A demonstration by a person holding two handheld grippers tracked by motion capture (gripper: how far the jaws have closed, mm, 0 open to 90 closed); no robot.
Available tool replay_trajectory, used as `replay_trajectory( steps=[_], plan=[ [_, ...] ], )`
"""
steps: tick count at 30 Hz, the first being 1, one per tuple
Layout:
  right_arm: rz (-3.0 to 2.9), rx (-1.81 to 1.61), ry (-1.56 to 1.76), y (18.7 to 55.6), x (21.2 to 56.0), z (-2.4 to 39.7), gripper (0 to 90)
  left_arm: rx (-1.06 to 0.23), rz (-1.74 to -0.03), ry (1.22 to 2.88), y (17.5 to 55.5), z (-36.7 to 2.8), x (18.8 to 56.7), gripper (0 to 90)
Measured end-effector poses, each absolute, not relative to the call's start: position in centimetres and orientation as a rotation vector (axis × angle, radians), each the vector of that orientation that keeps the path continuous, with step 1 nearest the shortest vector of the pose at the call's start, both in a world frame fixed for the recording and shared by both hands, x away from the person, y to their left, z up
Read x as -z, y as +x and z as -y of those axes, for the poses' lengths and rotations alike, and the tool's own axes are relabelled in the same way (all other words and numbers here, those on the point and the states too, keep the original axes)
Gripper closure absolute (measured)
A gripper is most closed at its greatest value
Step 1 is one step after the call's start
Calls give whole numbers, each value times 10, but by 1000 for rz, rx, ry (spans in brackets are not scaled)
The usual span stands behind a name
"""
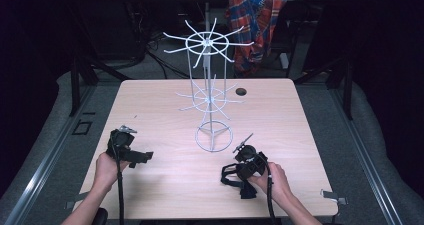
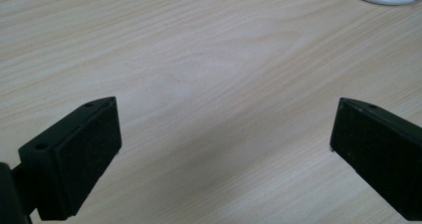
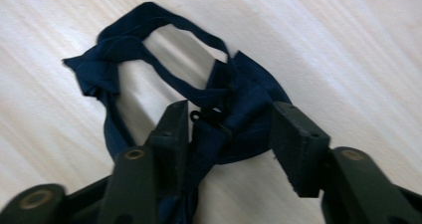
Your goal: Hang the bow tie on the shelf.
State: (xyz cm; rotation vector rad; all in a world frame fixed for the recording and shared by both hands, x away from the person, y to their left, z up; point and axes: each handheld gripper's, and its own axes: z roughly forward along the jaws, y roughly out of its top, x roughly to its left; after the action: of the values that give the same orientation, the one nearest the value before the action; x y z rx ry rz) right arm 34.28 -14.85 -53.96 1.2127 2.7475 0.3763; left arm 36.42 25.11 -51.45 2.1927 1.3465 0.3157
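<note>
Lying on the light wooden desk (image 1: pixel 165 185) near its front edge, right of centre, a dark blue strap (image 3: pixel 149 59) of fabric sits in a loose loop with its gathered part between the jaws of the right hand-held gripper (image 3: pixel 231 134). In the right gripper view those jaws stand part-way apart on either side of the bunched fabric and a small dark clip; the left pad lies against the cloth, while the right pad has a sliver of bare wood between it and the fabric, so the grip is not closed on it. In the high view the right hand-held gripper (image 1: pixel 239 171) points leftward, with the strap (image 1: pixel 231 176) trailing toward the desk's front edge, where only a narrow band of wood is left. The left hand-held gripper (image 1: pixel 142 157) rests low over the left side of the desk, its jaws wide apart with nothing but bare wood between them in the left gripper view. A white wire display rack (image 1: pixel 210 92) stands at mid-desk, its round base ring (image 1: pixel 214 137) just beside the right hand-held gripper and well apart from the left one. Bare wood lies between the two hands and along the left and right edges; a small round hole (image 1: pixel 241 91) sits near the far edge.
</note>
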Motion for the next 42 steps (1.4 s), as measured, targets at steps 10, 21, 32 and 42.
replay_trajectory(
  steps=[10, 21, 32, 42],
  plan=[
    [-2764, -463, 1190, 343, 540, 156, 805, -285, -1325, 2225, 362, -248, 515, 3],
    [-2675, -626, 1197, 345, 516, 179, 819, -283, -1329, 2237, 365, -246, 517, 3],
    [-2612, -734, 1183, 347, 502, 193, 819, -279, -1319, 2237, 367, -245, 518, 3],
    [-2563, -811, 1172, 354, 497, 204, 817, -288, -1314, 2243, 363, -248, 519, 4]
  ],
)
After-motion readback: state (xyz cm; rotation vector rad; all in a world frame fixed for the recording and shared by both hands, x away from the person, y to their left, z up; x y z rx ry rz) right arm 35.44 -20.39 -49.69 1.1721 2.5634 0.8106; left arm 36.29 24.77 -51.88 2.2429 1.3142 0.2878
